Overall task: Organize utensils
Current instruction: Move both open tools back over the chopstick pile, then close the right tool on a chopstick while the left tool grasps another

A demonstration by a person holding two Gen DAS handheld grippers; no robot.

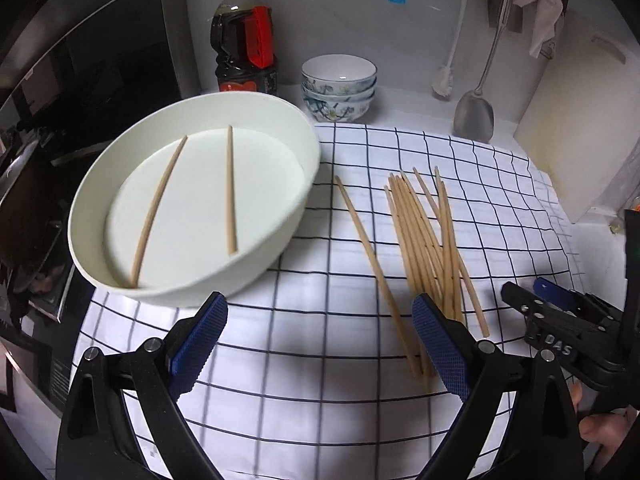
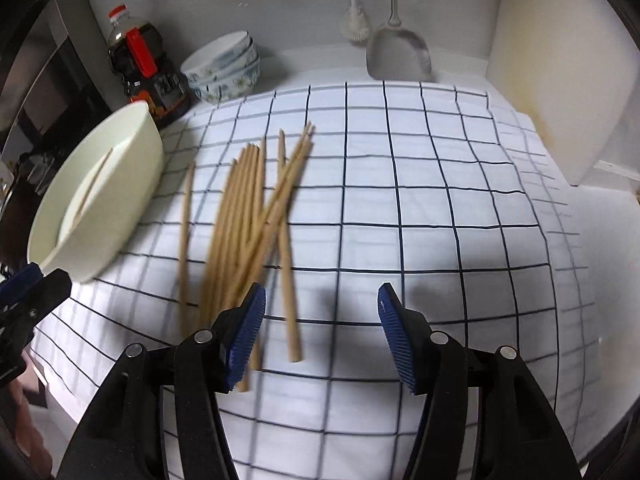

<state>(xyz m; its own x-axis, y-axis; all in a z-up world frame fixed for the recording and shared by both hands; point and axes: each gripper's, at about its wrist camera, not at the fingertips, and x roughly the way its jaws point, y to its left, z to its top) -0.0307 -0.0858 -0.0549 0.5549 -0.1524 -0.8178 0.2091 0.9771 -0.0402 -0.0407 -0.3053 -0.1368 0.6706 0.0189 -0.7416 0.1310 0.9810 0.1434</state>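
Note:
A white oval basin (image 1: 276, 216) sits at the left on a checked cloth (image 1: 320, 360), with two wooden chopsticks (image 1: 230, 188) lying in it. Several more chopsticks (image 1: 424, 240) lie in a loose pile on the cloth to its right, and one chopstick (image 1: 368, 252) lies apart between pile and basin. My left gripper (image 1: 320, 300) hovers open over the cloth in front of the basin, with nothing between its fingers. My right gripper (image 2: 322, 290) is open just right of the pile (image 2: 248, 216), also with nothing between its fingers. It shows in the left wrist view at the right edge (image 1: 524, 286).
A dark sauce bottle (image 1: 244, 40) and stacked patterned bowls (image 1: 340, 88) stand at the back wall. A brush (image 1: 444, 84) and metal spatula (image 1: 474, 114) hang there. A pale cutting board (image 1: 560, 120) leans at the right. A dark stove (image 1: 40, 160) lies left.

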